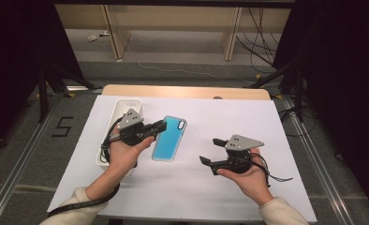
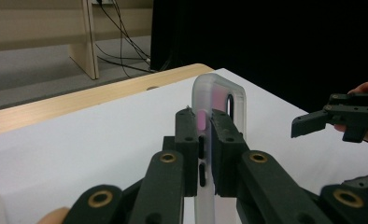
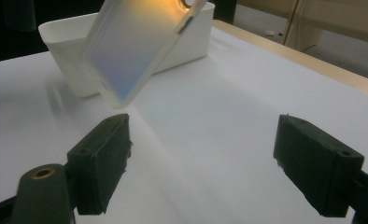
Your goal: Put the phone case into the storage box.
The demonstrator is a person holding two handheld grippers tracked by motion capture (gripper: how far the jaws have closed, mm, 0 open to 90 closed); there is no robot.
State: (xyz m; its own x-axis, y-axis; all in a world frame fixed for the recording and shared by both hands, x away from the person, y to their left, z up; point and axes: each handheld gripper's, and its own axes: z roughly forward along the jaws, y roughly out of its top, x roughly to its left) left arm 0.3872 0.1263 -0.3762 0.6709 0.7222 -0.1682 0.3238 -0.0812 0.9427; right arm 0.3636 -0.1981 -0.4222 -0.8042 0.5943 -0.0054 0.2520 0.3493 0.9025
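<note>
A translucent phone case [image 1: 170, 138], blue from above, hangs tilted over the white sheet [image 1: 192, 187]. My left gripper [image 1: 161, 125] is shut on its left edge, and in the left gripper view the jaws pinch the frosted case [image 2: 219, 95] between them. In the right gripper view the case [image 3: 135, 46] floats above the sheet. My right gripper [image 1: 210, 151] is to the right of the case, apart from it, open with nothing between its pads [image 3: 102, 158].
A white rectangular bin [image 1: 120, 107] stands at the sheet's left, behind my left hand; the right gripper view has this bin [image 3: 70, 42] behind the case. The wooden table edge [image 1: 187, 91] runs along the back. Cables lie on the floor beyond.
</note>
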